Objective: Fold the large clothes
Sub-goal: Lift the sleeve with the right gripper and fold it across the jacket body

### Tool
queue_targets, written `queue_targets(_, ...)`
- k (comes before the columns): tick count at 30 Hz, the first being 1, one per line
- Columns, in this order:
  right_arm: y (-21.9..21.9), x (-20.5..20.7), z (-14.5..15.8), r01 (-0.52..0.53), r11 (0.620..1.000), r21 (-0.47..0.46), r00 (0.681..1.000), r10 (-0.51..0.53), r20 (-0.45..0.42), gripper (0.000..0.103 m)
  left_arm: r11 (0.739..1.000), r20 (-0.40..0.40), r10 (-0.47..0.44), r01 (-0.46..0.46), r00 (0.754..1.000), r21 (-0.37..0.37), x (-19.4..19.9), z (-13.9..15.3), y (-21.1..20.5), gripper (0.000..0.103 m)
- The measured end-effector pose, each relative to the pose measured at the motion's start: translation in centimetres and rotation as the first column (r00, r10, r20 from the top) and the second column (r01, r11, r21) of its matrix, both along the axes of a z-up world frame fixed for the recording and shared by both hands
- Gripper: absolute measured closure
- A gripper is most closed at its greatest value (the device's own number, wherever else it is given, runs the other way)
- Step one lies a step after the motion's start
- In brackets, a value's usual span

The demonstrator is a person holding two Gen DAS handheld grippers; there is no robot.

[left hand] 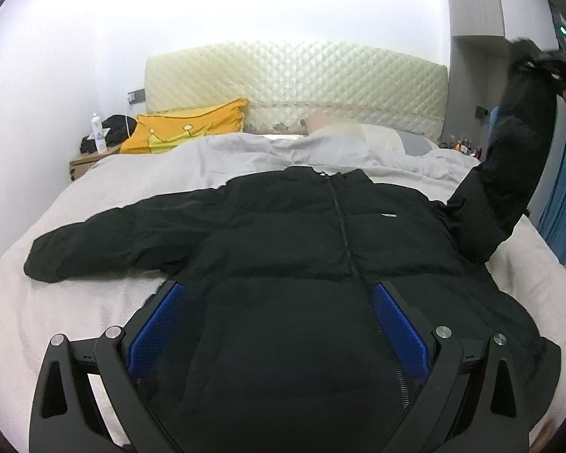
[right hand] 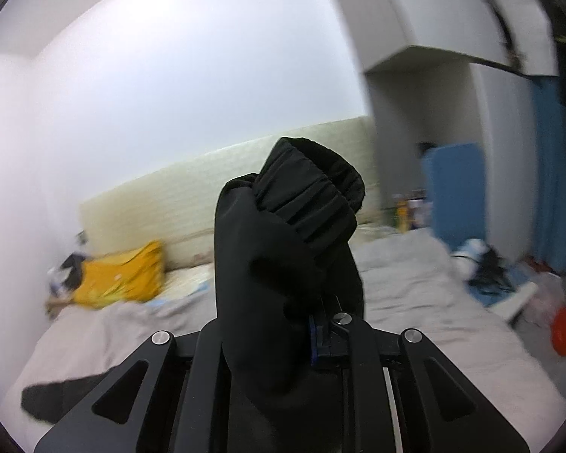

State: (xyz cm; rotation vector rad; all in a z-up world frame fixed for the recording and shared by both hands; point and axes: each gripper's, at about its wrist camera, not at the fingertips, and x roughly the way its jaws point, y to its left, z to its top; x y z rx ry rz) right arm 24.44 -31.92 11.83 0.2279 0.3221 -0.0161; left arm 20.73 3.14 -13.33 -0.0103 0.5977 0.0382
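Observation:
A black puffer jacket (left hand: 290, 234) lies front up on the bed (left hand: 37, 302), zip closed, its left sleeve (left hand: 105, 241) stretched out flat. My left gripper (left hand: 279, 294) is open, its blue pads (left hand: 158, 328) spread over the jacket's lower body. My right gripper (right hand: 313, 324) is shut on the jacket's right sleeve (right hand: 283, 249) near the elastic cuff (right hand: 317, 192) and holds it up in the air. In the left wrist view that raised sleeve (left hand: 509, 166) rises at the far right.
A quilted cream headboard (left hand: 294, 79) stands at the back with a yellow pillow (left hand: 185, 124) and a grey blanket (left hand: 283, 154). A nightstand (left hand: 86, 158) with a bottle is at the left. Blue curtains (right hand: 554, 173) and floor clutter (right hand: 509, 279) are at the right.

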Motion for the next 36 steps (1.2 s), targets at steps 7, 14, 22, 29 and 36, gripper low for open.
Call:
queue_targets(7,12.6,3.1,-3.4,-0.236,0.972,-0.019,0.971,0.235,-0.039,0.087,1.000,-0.008,0.028,-0.028,1.000,0.001,0.1,-0.2,1.9,0.003)
queue_targets(14,22.7,5.5,-11.1,-0.425,0.905,0.021,0.896,0.424,-0.132,0.087,0.998,-0.023,0.056,-0.057,0.998,-0.022,0.3,-0.9,3.6,0.003)
queue_targets(22,30.2,6.5,-21.2,-0.536,0.843,0.039,0.799,0.522,-0.300,0.087,0.996,-0.029,0.090,-0.090,0.996,0.006,0.6,-1.5,4.5,0.003)
queue_targets(29,32.9,6.7,-29.1,-0.577,0.817,0.003,0.731,0.518,-0.445,0.087,0.994,-0.063,0.106,-0.107,0.992,-0.023,2.1,-2.8,5.6,0.003)
queue_targets(36,33.3,6.6,-28.6,-0.592,0.806,-0.003,0.721,0.528,-0.449,0.069,0.994,-0.071,0.097,-0.100,0.993,-0.044,2.3,-2.9,5.8,0.003)
